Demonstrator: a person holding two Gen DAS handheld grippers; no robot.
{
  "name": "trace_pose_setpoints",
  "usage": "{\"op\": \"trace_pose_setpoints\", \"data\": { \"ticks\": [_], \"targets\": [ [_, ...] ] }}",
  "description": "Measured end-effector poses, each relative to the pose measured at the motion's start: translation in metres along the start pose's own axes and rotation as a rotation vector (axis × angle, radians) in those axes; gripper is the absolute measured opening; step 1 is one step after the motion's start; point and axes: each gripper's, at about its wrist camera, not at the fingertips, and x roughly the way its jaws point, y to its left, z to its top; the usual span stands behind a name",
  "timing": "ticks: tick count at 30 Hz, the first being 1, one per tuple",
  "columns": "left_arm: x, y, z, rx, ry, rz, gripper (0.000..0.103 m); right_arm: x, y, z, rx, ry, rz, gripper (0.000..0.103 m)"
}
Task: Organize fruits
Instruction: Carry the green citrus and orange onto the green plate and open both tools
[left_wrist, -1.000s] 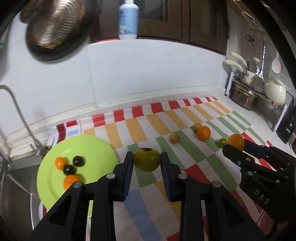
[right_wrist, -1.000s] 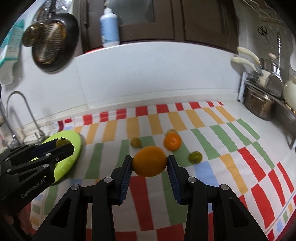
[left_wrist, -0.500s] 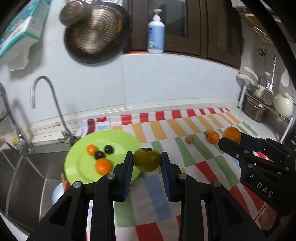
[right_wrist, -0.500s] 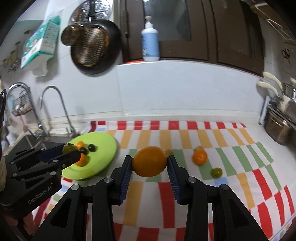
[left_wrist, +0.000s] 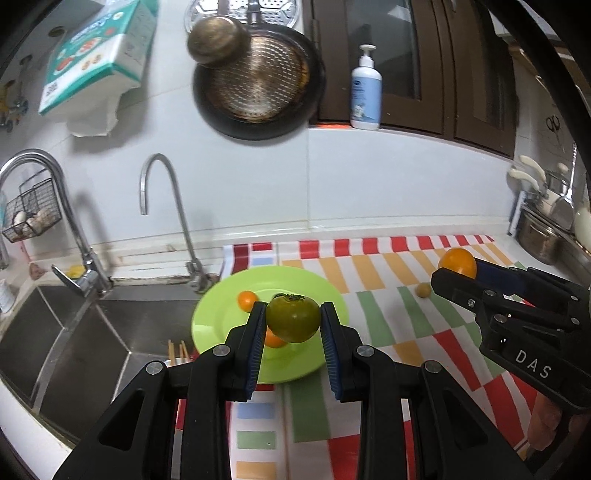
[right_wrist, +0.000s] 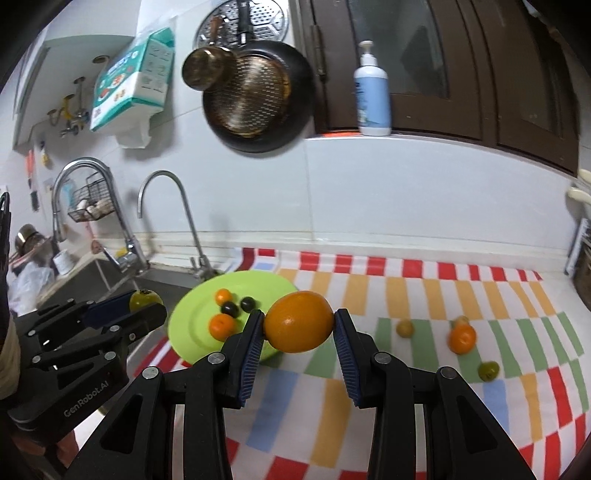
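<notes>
My left gripper (left_wrist: 293, 319) is shut on a green persimmon (left_wrist: 293, 318) and holds it above the lime green plate (left_wrist: 221, 317). The plate carries small oranges (right_wrist: 222, 326) and two dark round fruits (right_wrist: 238, 306). My right gripper (right_wrist: 299, 323) is shut on a large orange (right_wrist: 299, 322), held in the air to the right of the plate (right_wrist: 192, 321). It also shows in the left wrist view (left_wrist: 457, 263). Loose on the striped cloth lie an orange (right_wrist: 461, 338), a small yellow fruit (right_wrist: 405, 328) and a small green fruit (right_wrist: 488, 371).
A steel sink (left_wrist: 66, 332) with two taps (left_wrist: 162, 206) lies left of the plate. Pans (left_wrist: 258, 85) hang on the wall above. A lotion bottle (left_wrist: 365, 98) stands on the ledge. Pots and utensils (left_wrist: 543, 229) stand at the right end of the counter.
Both grippers have swung left and risen with their fruits. The persimmon is now over the plate, and the orange has come close to the plate's right edge.
</notes>
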Motion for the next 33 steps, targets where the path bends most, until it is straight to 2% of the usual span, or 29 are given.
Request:
{"op": "trace_pose_setpoints", "data": {
  "ticks": [6,16,33],
  "targets": [
    [0.003,0.015,0.004,-0.017,-0.009,0.04,0.029,0.014,0.015,0.011,-0.031,-0.005,0.049,0.04],
    [0.028,0.037,0.012,-0.054,0.007,0.064,0.029,0.05,0.03,0.03,-0.067,0.016,0.096,0.04],
    [0.106,0.062,0.0,-0.083,0.143,0.065,0.029,0.141,0.031,0.022,-0.09,0.17,0.132,0.04]
  ]
}}
